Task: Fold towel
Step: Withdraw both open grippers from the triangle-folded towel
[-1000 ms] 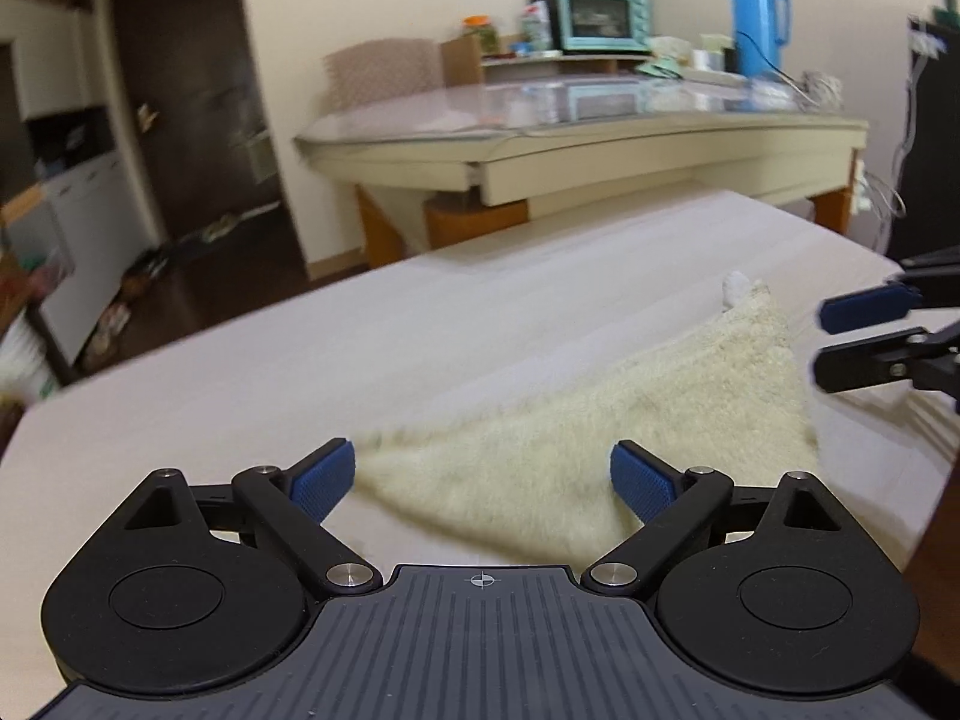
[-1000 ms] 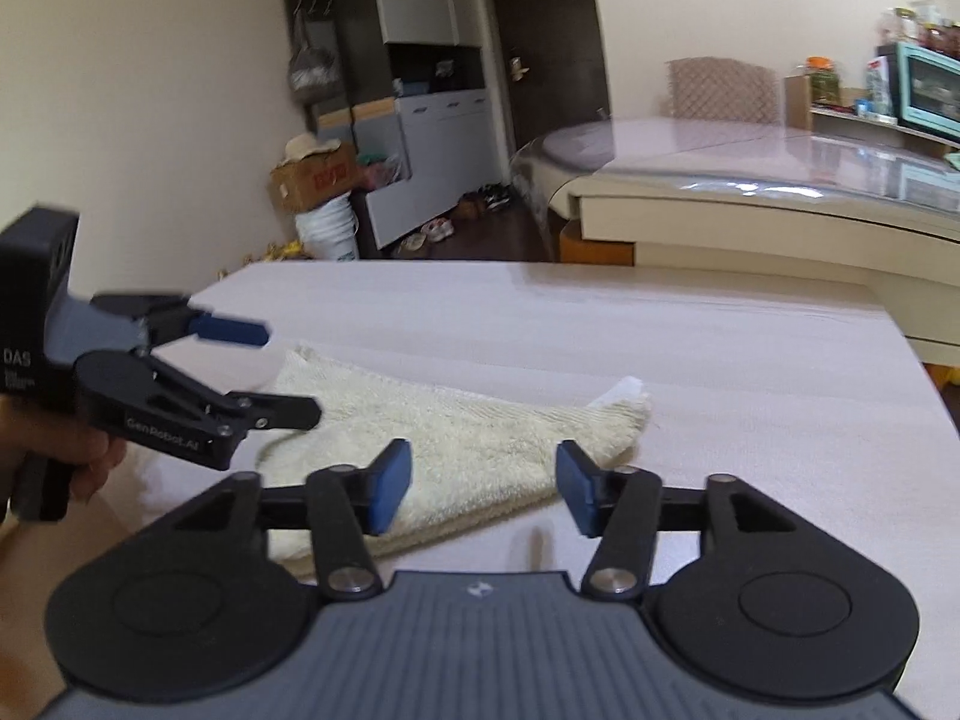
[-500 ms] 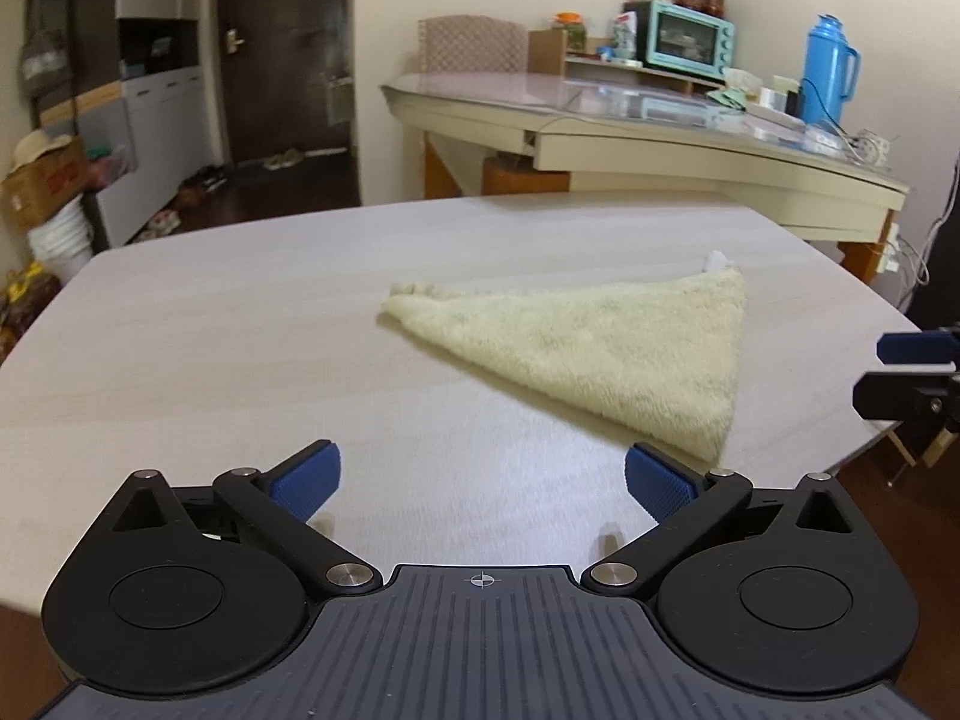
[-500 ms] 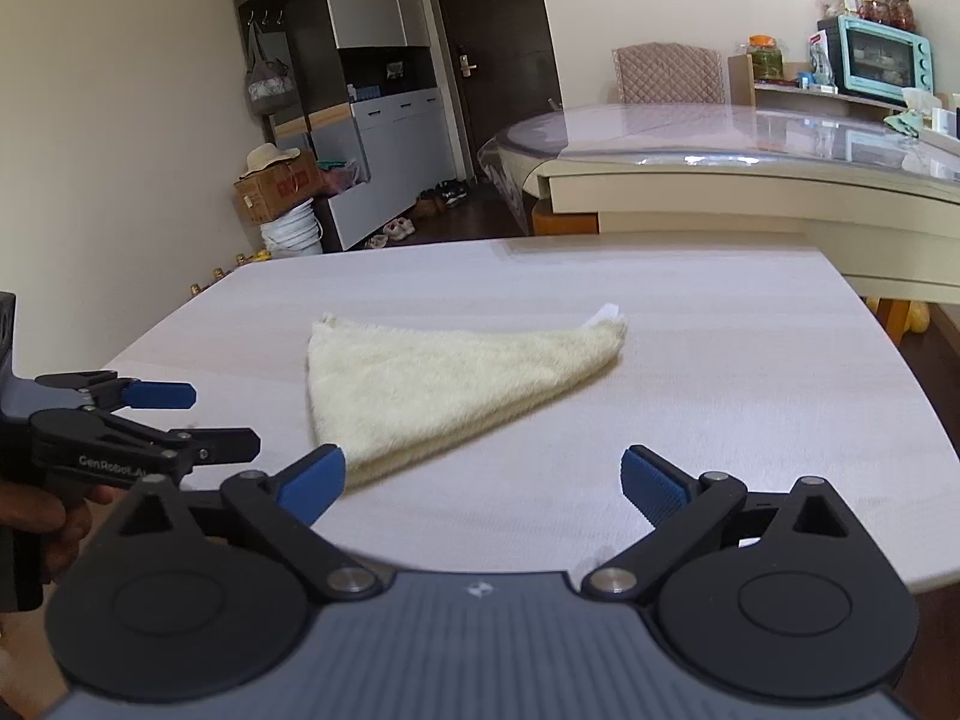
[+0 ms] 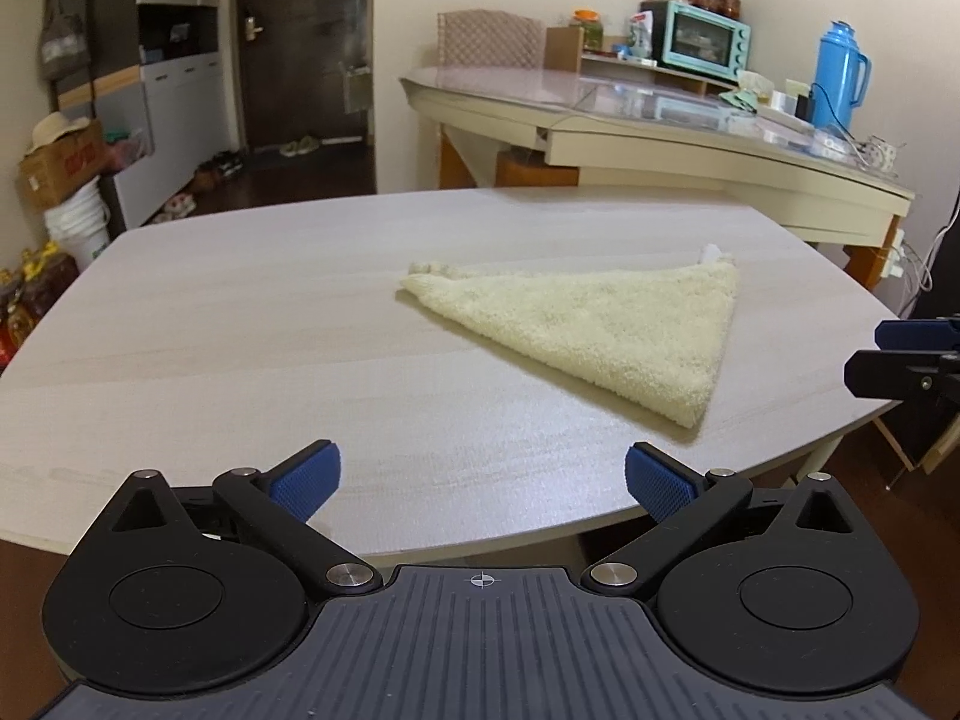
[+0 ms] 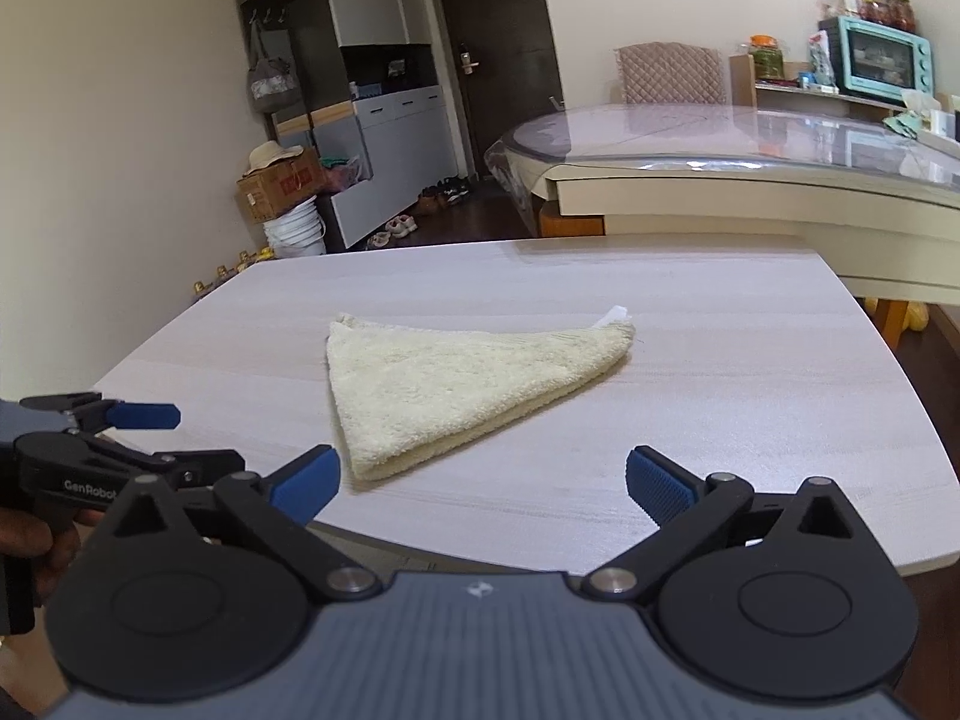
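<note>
— Both claws have backed off since a second ago; I see the towel folded into a triangle on the table, well ahead of them.

— Claw states?

— Left gripper released, right gripper released, neither touching cloth.

Left claw: hovering level with its blue-padded fingers spreading wide, gripping nothing.
Right claw: hanging level beside the left one, jaws gaping wide, carrying nothing.
Left hand: wrapping around the left claw's handle.
</note>
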Demonstrator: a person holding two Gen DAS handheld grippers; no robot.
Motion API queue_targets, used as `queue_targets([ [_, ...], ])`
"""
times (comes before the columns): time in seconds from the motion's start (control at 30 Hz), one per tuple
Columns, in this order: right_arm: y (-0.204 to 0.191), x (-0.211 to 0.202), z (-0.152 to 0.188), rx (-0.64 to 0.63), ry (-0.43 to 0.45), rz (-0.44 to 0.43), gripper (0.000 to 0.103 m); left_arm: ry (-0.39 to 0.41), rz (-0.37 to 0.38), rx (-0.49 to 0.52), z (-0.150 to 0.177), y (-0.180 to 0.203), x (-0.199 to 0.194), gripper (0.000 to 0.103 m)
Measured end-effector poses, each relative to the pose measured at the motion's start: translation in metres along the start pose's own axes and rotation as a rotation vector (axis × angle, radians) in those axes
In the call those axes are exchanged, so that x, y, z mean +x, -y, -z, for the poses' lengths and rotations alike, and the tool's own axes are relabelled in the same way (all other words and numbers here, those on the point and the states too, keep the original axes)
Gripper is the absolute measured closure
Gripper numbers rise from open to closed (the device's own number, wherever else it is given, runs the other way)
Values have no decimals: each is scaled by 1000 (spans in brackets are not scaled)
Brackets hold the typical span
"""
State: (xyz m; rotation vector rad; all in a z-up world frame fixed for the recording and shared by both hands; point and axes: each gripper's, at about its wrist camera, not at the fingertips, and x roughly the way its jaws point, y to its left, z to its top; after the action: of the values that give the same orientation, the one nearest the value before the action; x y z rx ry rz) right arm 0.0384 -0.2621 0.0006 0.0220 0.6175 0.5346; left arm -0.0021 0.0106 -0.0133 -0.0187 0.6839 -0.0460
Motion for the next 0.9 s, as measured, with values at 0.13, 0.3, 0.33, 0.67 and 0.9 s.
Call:
queue_targets([
  [0.13,0,0,0,10,-3,-1,0,1,-2,3,-1,1,-1,0],
  [0.3,0,2,1,-2,-11,2,0,1,1,11,-1,2,1,0],
  [0.33,1,4,-1,0,-8,1,0,2,1,11,-1,2,2,0],
  [0.67,31,34,-30,25,7,6,1,47,-16,-7,-13,-7,7,0],
  [0.9,70,85,-56,110,-34,-24,26,50,-26,-6,-24,-16,21,0],
])
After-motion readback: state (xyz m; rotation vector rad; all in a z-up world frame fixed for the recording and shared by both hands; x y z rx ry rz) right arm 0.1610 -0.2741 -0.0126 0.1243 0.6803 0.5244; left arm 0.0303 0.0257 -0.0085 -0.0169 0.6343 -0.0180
